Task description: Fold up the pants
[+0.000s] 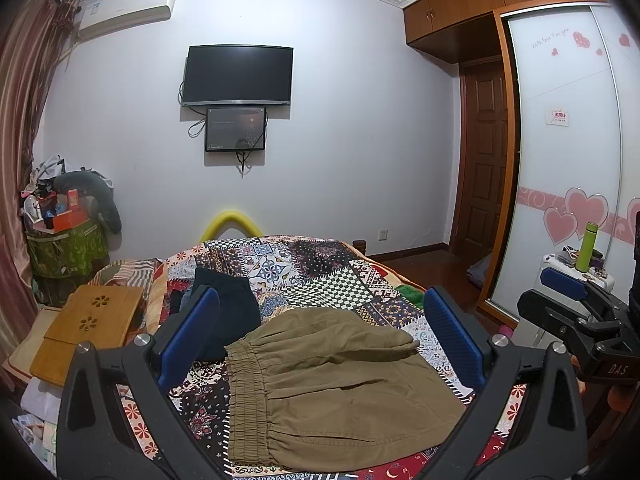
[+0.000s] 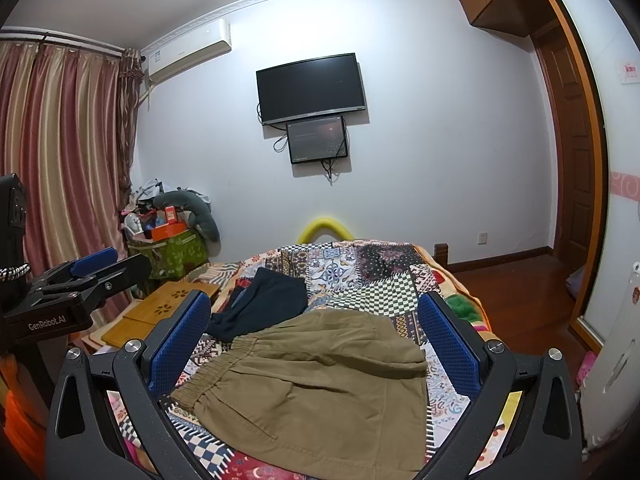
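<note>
Now, pants: the olive-khaki pants [image 1: 340,384] lie folded into a compact shape on the bed, elastic waistband toward the left, near the bed's front edge.
Bed: a patchwork quilt [image 1: 320,268] covers it; the pants rest directly on the quilt.
Left claw: the left claw [image 1: 320,336] hangs above the pants with its blue pads spread wide, nothing between them and nothing touched.
Right claw: the right claw [image 2: 316,344] is likewise spread wide over the same pants, holding nothing; from the left wrist view it shows at the right edge [image 1: 576,304].
Dark garment: a navy piece of clothing [image 2: 264,304] lies on the quilt just behind the pants, touching their far left edge.
Wooden tray: a bamboo lap tray [image 1: 88,328] sits left of the bed, apart from the pants.
Wall: a dark television [image 1: 238,74] hangs with a smaller screen [image 1: 235,129] just below it.
Bottle: a green flask [image 1: 586,246] stands at the right, near the wardrobe.
</note>
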Demonstrator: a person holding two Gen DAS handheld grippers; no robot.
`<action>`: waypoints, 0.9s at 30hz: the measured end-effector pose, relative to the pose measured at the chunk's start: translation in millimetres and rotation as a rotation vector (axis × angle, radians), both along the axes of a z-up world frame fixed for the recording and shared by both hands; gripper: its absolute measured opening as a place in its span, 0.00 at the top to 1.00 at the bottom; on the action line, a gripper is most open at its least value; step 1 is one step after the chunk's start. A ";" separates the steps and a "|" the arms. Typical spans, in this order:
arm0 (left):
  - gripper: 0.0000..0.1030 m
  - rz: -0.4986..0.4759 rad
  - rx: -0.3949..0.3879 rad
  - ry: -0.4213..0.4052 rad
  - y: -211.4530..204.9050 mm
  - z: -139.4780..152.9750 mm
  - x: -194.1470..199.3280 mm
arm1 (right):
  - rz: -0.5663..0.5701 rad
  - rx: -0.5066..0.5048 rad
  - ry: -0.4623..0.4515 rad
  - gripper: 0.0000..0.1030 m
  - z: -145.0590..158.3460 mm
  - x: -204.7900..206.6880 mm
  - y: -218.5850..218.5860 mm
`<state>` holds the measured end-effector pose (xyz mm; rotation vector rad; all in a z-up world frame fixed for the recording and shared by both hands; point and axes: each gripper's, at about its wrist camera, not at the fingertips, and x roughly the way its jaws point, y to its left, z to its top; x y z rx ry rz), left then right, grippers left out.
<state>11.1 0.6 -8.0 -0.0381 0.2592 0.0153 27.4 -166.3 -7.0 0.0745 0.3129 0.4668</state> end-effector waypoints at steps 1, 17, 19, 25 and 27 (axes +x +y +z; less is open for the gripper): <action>0.00 -0.001 0.000 0.000 0.1 -0.2 -0.1 | 0.000 -0.001 -0.001 0.00 0.0 -0.1 0.2; 0.00 -0.003 0.003 0.002 -2.0 -1.4 2.3 | -0.011 -0.006 0.004 0.00 -1.0 1.1 -2.8; 0.00 -0.003 0.002 0.003 -2.7 -2.7 3.9 | -0.011 -0.008 0.006 0.00 -1.1 1.6 -2.3; 0.00 -0.002 0.004 0.009 -2.7 -6.4 7.3 | -0.003 -0.010 0.017 0.00 -2.3 5.1 -0.3; 0.00 -0.002 0.003 0.017 -2.3 -8.7 11.0 | -0.001 -0.012 0.024 0.00 -4.6 7.7 0.0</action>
